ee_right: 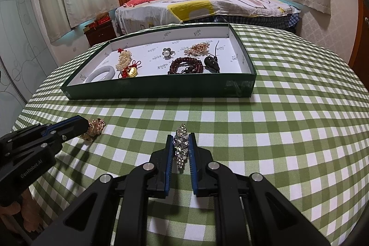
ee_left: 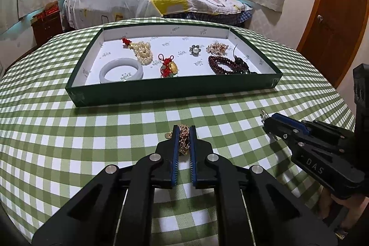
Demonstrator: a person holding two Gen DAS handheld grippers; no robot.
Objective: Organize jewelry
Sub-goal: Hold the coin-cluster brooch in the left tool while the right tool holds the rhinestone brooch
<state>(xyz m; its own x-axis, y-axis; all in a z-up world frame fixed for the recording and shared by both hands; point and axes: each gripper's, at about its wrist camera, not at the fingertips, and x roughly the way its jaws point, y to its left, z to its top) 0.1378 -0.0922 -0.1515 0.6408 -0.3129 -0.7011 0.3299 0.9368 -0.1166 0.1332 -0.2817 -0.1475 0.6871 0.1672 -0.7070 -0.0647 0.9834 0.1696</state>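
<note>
My right claw [ee_right: 181,142] pinches a silver brooch [ee_right: 181,149] just over the checked bench [ee_right: 288,130]. My left claw [ee_right: 86,127] grips a gold chain [ee_right: 95,129] nearby. Beyond sits the green tray [ee_right: 161,89] of jewelry.

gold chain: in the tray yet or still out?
Out. The gold chain lies on the checked tablecloth, between the left tool's fingers, short of the green tray.
</note>
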